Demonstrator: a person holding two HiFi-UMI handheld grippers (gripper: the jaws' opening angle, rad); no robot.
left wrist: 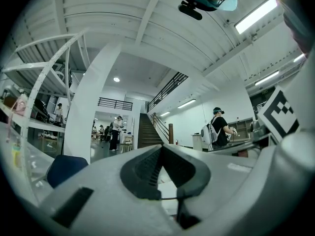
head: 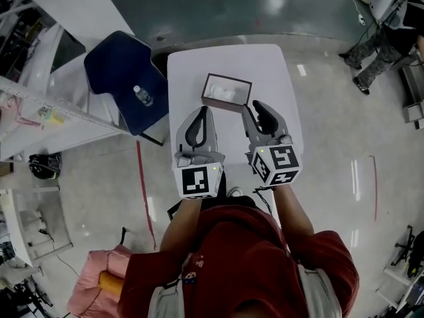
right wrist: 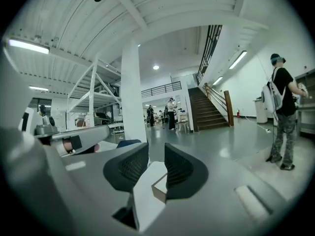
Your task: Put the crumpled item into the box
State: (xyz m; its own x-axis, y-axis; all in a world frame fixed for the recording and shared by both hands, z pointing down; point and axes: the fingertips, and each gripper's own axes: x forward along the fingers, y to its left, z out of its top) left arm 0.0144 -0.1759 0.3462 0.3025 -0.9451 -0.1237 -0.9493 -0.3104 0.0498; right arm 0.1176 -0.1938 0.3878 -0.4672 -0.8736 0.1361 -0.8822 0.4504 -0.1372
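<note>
Crumpled item (head: 224, 94) inside box (head: 228, 79)

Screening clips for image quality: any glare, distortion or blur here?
Head view: sharp, ceiling-light glare on the glossy floor. Left gripper view: heavy fisheye bending, black corners, blown-out strip light. Right gripper view: same bending, jaws slightly soft.

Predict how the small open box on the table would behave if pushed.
The box looks thin-walled, so probably light and apt to slide on the smooth table. Its low, wide shape suggests it would hardly tip.
</note>
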